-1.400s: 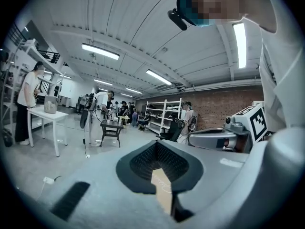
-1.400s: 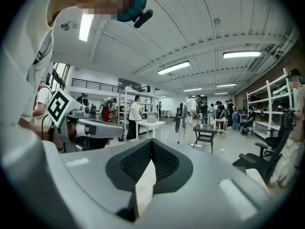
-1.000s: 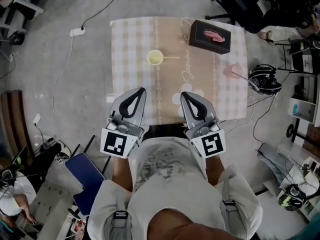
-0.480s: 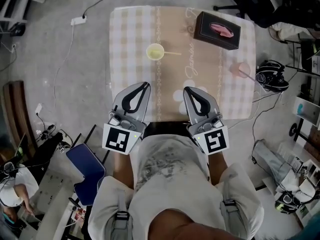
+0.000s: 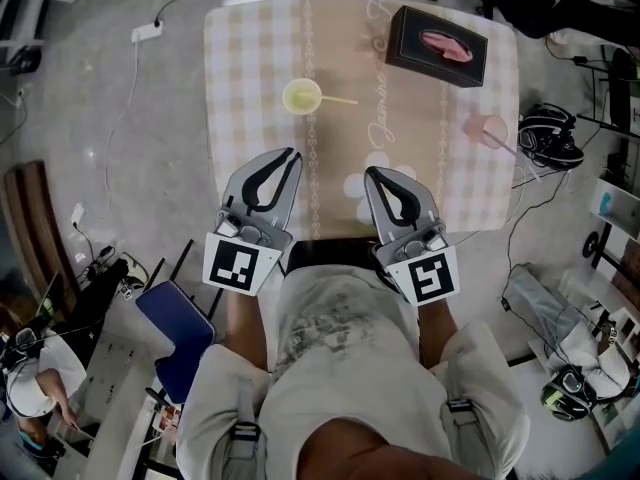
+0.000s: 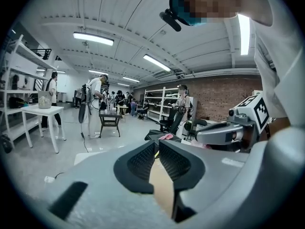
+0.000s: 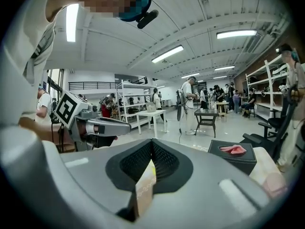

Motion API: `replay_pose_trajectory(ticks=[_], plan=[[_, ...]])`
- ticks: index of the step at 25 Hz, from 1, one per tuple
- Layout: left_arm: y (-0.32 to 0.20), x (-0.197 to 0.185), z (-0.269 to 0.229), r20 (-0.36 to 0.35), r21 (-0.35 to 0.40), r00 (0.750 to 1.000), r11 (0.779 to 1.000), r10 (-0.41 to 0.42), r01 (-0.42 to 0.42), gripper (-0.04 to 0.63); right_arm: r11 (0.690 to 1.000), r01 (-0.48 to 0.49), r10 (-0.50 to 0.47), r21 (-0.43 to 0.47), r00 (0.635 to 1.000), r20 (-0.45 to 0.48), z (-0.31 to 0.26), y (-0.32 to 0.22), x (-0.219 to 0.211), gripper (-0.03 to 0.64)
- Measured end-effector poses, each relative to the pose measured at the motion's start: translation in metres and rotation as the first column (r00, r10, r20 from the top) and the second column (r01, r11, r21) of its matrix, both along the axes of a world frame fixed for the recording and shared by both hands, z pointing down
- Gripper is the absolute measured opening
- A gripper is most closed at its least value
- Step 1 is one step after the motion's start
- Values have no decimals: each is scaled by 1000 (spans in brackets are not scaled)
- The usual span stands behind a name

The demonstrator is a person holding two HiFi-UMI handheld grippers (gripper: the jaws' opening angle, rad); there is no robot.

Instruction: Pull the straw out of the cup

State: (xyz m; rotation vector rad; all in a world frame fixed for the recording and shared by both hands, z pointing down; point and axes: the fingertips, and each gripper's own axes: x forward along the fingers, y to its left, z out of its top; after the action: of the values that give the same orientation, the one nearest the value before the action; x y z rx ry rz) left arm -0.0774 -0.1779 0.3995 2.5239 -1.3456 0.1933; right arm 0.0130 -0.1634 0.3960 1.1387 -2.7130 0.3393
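A small yellow cup stands on the checked tablecloth, towards the far left. Its thin straw sticks out to the right. Both grippers hover over the near edge of the table, well short of the cup. My left gripper points at the cup from below it in the head view. Its jaws have just been opening and show a narrow gap in the left gripper view, with nothing between them. My right gripper is shut and empty, its tips meeting in the right gripper view.
A black tissue box with a pink tissue sits at the far right of the table, also seen as the box. A pink cup with a straw stands near the right edge. Headphones lie beside the table and a blue chair stands at the near left.
Both grippers have edged forward over the near part of the table and sunk a little. The yellow cup and its straw have stayed where they were on the cloth.
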Motion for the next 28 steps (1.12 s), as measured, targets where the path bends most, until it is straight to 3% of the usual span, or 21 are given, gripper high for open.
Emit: replay_pose_trajectory(ticks=[10, 17, 24, 28], plan=[[-21, 12, 29, 7, -24, 999, 999, 45, -44, 57, 999, -26, 25, -37, 1000, -7, 22, -11, 5, 11], [-32, 16, 61, 61, -47, 994, 995, 86, -83, 81, 997, -37, 36, -65, 999, -13, 36, -18, 7, 11], [-44, 19, 92, 169, -60, 976, 990, 140, -131, 114, 995, -42, 40, -93, 999, -21, 52, -21, 7, 11], [-49, 21, 108, 187, -92, 970, 985, 158, -143, 124, 993, -48, 46, -106, 999, -27, 59, -22, 9, 11]])
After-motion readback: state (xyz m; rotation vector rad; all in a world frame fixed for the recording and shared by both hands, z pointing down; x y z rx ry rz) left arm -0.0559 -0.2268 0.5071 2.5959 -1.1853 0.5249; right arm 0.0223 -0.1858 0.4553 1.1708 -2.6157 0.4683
